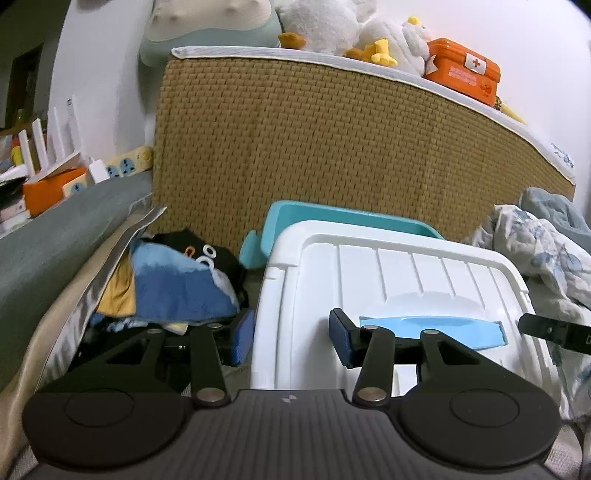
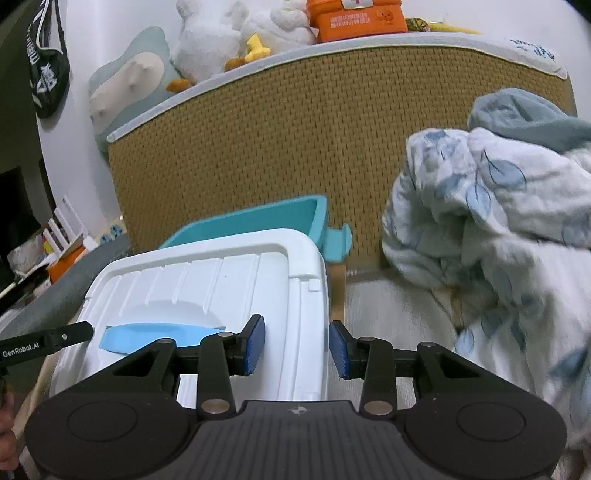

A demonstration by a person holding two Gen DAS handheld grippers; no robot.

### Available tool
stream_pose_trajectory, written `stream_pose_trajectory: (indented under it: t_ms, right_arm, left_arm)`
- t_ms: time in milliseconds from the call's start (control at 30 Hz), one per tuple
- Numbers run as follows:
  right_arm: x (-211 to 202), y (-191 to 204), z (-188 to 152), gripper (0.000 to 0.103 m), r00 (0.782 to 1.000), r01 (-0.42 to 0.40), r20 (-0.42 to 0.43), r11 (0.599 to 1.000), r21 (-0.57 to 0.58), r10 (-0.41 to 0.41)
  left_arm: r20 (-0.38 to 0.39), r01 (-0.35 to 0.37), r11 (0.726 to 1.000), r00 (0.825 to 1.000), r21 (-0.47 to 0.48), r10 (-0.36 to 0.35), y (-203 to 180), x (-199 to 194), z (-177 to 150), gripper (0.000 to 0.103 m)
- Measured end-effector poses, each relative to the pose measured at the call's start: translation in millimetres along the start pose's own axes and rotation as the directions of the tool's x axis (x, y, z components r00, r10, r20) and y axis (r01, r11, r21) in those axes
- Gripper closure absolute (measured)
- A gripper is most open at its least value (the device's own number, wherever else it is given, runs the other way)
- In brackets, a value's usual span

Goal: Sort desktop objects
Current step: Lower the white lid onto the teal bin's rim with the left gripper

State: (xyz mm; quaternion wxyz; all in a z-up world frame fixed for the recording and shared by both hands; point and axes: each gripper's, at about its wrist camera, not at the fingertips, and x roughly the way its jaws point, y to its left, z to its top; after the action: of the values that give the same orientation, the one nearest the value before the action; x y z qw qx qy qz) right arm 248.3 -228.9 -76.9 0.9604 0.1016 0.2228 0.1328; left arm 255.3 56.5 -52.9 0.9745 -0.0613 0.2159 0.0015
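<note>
Black linkage grippers (image 1: 291, 338), blue ribbed, perhaps rubber, pads (image 2: 255, 345)

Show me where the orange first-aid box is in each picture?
Left wrist view: the orange box sits at the upper right, on top of the woven panel, right of the plush ducks.
Right wrist view: the orange box is at the top centre, cut by the picture's edge, again on the woven panel.
Shared landmark: the white lid with its blue handle, low in both views.
</note>
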Motion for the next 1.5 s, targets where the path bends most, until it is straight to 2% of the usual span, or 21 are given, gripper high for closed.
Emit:
stream_pose_trajectory:
  t_ms: [300, 567, 800, 900, 1033, 1200, 1500]
  right_arm:
    - [41.4, -8.3, 38.7, 0.061, 1.000, 0.003, 0.008, 1.000, -0.020, -0.002]
    - [91.0, -13.5, 62.0, 0.061, 0.999, 0.007, -0.036, 1.000, -0.019, -0.008]
    - [122.9, -20.2, 82.8, 0.061, 0.999, 0.020, -0.049, 1.000, -0.015, -0.021]
    - [133.3, -20.6, 84.6, 0.061, 0.998, 0.029, -0.052, 1.000, -0.005, -0.029]
    - [140.5, -6.8, 85.9, 0.062, 0.996, 0.083, -0.033, 0.992, -0.098, -0.087]
    - [147.2, -15.1, 92.7, 0.062, 0.994, 0.096, -0.041, 0.993, -0.064, -0.099]
    - [158.4, -9.9, 100.1, 0.061, 0.994, 0.100, -0.046, 0.993, -0.057, -0.102]
  left_arm:
    - [-0.009, -0.022, 1.000, 1.000, 0.006, 0.022, 2.8, 42.9, 23.4, 0.055]
    - [-0.038, -0.052, 0.998, 0.998, 0.044, 0.053, 4.8, 90.5, 49.5, 0.055]
    - [-0.053, -0.049, 0.998, 0.997, 0.037, 0.051, 6.8, 115.3, 62.8, 0.055]
    - [-0.058, -0.041, 0.998, 0.997, 0.043, 0.044, 7.7, 124.3, 68.3, 0.055]
    - [-0.049, -0.042, 0.998, 0.998, 0.054, 0.044, 3.8, 132.7, 75.5, 0.055]
    - [-0.039, -0.052, 0.995, 0.998, 0.086, 0.055, -3.9, 141.8, 79.1, 0.054]
    - [-0.049, -0.058, 0.995, 0.997, 0.081, 0.062, 5.0, 160.6, 86.5, 0.055]
